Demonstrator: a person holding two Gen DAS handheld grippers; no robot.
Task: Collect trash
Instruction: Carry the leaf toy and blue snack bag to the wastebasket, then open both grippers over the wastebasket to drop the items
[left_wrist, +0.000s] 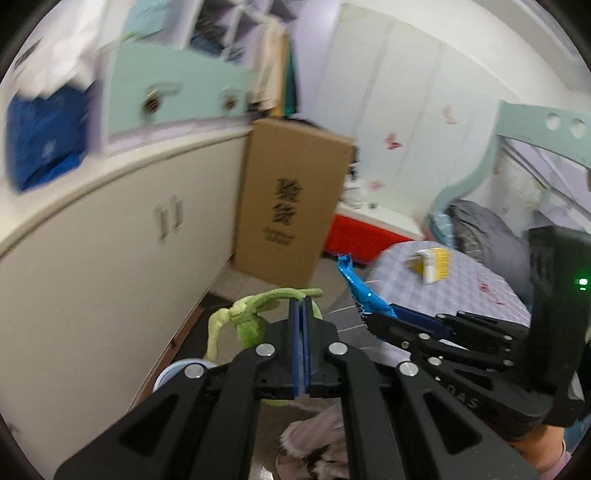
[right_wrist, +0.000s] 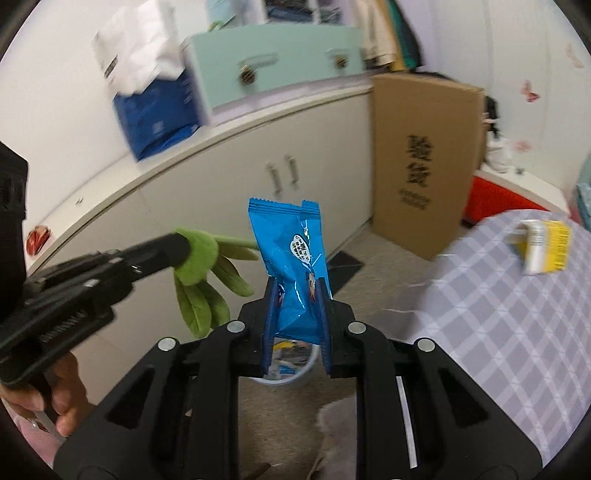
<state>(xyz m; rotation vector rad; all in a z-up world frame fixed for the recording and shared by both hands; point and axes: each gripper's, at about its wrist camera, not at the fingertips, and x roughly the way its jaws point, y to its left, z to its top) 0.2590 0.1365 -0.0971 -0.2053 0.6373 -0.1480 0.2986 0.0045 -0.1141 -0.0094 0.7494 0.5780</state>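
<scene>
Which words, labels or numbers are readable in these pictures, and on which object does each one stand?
"验货": large black characters on the cardboard box.
Small print under them: too blurred to read.
Blue wrapper, speech bubble text: too small to read.
Yellow carton: blurred, unreadable.
Blue-and-white bag: blurred, unreadable.

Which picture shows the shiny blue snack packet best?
The right wrist view. There the shiny blue snack packet stands upright, front on, clamped in the right gripper, with its printing showing. In the left wrist view the packet is seen only from the side, sticking up past the right gripper.
</scene>
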